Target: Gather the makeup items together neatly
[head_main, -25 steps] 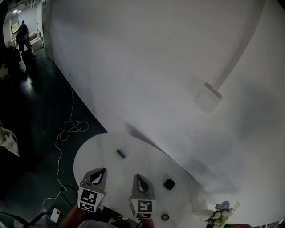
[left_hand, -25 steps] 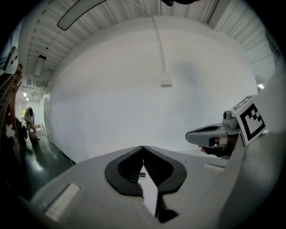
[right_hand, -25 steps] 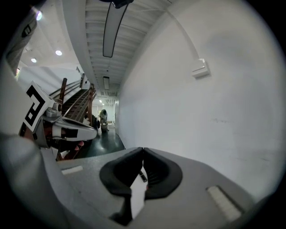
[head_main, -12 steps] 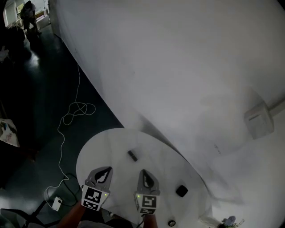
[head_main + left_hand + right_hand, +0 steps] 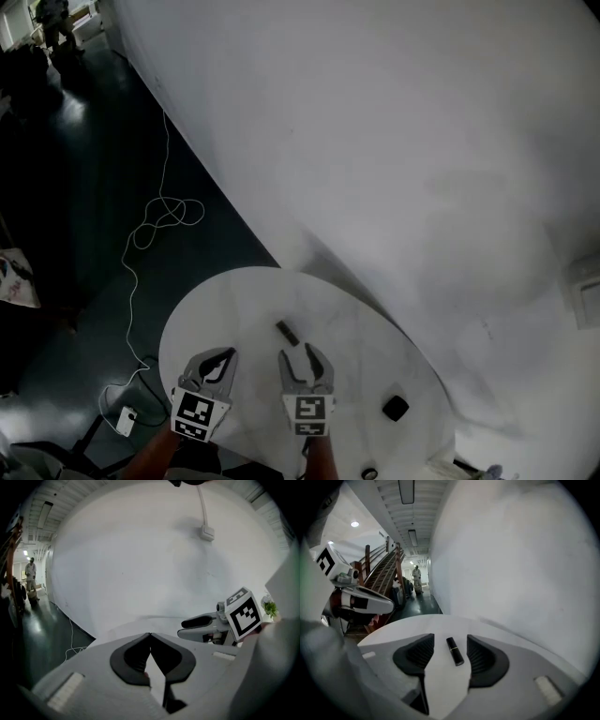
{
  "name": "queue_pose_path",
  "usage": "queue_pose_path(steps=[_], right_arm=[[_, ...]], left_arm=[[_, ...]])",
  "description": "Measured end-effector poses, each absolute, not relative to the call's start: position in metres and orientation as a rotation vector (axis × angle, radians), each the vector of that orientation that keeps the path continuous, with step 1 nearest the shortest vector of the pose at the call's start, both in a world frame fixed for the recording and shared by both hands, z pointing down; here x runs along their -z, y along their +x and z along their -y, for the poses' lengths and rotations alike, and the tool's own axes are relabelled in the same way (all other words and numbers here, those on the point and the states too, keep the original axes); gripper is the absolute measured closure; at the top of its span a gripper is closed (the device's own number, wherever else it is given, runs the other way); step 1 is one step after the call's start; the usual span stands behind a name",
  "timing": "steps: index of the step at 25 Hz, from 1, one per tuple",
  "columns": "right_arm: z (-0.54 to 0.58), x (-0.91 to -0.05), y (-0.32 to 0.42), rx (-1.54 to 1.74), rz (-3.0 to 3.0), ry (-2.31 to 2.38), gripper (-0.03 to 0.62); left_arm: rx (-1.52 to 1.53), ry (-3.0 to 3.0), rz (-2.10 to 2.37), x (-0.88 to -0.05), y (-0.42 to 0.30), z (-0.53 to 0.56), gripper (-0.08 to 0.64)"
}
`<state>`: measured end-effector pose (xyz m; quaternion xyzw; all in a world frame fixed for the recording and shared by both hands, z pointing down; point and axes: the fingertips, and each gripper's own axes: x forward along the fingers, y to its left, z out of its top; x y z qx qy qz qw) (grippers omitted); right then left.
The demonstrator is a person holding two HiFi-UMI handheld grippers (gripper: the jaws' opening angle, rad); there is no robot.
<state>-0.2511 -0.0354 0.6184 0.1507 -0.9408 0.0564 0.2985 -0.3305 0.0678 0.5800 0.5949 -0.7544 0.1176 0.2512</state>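
Note:
A small black lipstick tube (image 5: 286,331) lies on the round white table (image 5: 216,305), just ahead of my right gripper (image 5: 305,358). In the right gripper view the lipstick tube (image 5: 454,651) shows in the gap between the jaws, and the pads do not touch it. The right gripper (image 5: 450,641) is opening. My left gripper (image 5: 214,362) hovers over the table to its left, shut and empty; its tips meet in the left gripper view (image 5: 150,637). A black square compact (image 5: 395,408) and a small round item (image 5: 369,474) lie at the table's right front.
A curved white backdrop (image 5: 394,169) rises right behind the table. To the left are a dark floor, a looped white cable (image 5: 159,220) and a small adapter (image 5: 125,421). A person (image 5: 52,14) stands far off. A small plant (image 5: 269,606) is at the right.
The right gripper's jaws have gone from shut to open. Both grippers sit a little closer to the lipstick tube, and the head view has swung right.

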Motion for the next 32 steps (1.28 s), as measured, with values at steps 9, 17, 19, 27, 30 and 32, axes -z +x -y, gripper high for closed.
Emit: queue_pose_path(steps=[9, 17, 19, 27, 30, 32], right_arm=[[0.041, -0.662, -0.265, -0.135, 2.418, 0.388, 0.348], [0.047, -0.682, -0.272, -0.130, 2.368, 0.382, 0.348], [0.046, -0.684, -0.274, -0.135, 2.359, 0.378, 0.348], [0.045, -0.692, -0.279, -0.094, 2.325, 0.370, 0.486], [0.044, -0.691, -0.280, -0.089, 2.321, 0.361, 0.486], [0.044, -0.692, -0.280, -0.088, 2.319, 0.363, 0.488]], left_arm=[[-0.336, 1.606, 2.009, -0.600, -0.337, -0.073, 0.549], [-0.351, 1.596, 1.993, -0.611, -0.345, -0.078, 0.549], [-0.349, 1.593, 1.996, -0.612, -0.349, -0.079, 0.549], [-0.343, 1.585, 2.002, -0.615, -0.359, -0.079, 0.549], [-0.342, 1.582, 2.000, -0.615, -0.359, -0.081, 0.549], [-0.342, 1.584, 2.000, -0.615, -0.360, -0.081, 0.549]])
